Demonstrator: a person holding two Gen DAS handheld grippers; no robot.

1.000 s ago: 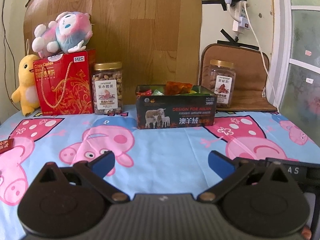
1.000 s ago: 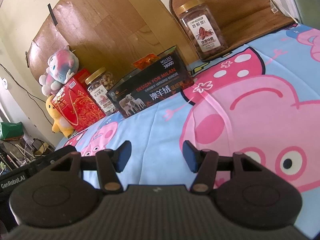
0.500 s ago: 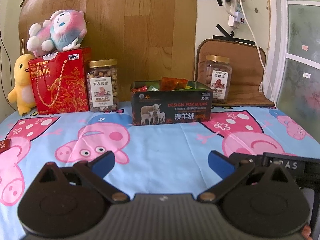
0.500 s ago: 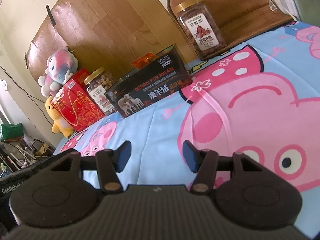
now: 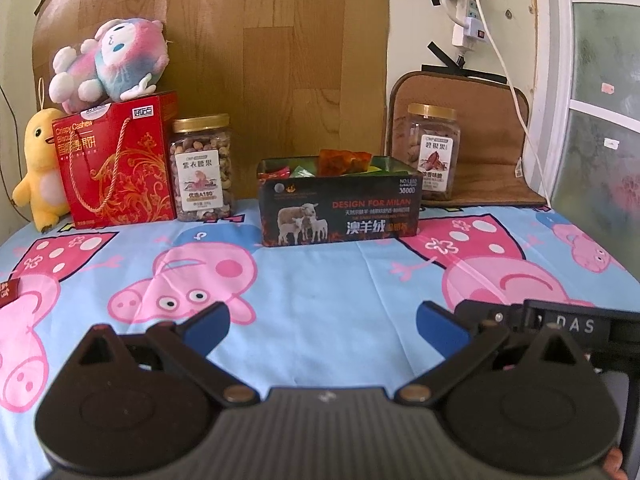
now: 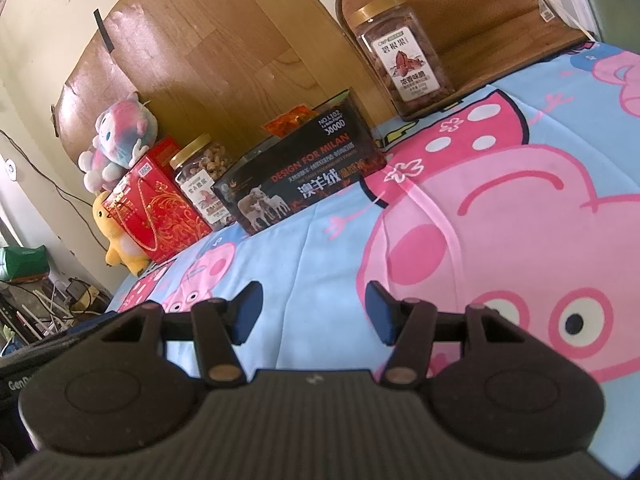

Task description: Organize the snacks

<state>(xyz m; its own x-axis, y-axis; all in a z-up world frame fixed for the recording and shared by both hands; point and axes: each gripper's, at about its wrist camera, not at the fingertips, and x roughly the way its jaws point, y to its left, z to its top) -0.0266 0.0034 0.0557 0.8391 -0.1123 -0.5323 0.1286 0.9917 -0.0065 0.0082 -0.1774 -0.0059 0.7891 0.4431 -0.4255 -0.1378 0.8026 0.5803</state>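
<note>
A black box (image 5: 340,212) (image 6: 304,184) printed with sheep stands at the back of the table, with several snack packets (image 5: 344,160) showing above its rim. A jar of nuts (image 5: 202,168) (image 6: 202,178) stands to its left, beside a red gift box (image 5: 116,160) (image 6: 154,208). Another jar (image 5: 432,152) (image 6: 404,56) stands at the back right. My left gripper (image 5: 322,326) is open over the bare cloth, well short of the box. My right gripper (image 6: 314,312) is open too, nothing between its fingers. A small red packet (image 5: 8,292) lies at the left edge.
The table carries a blue cartoon-pig cloth (image 5: 328,280). A pastel plush (image 5: 108,60) sits on the red gift box, a yellow duck plush (image 5: 38,168) beside it. A wooden board (image 5: 276,60) leans behind. The right gripper's body (image 5: 560,324) shows low right in the left wrist view.
The left wrist view shifted a little between frames, so the back row sits slightly differently. Both grippers stay open and nothing on the table has moved.
</note>
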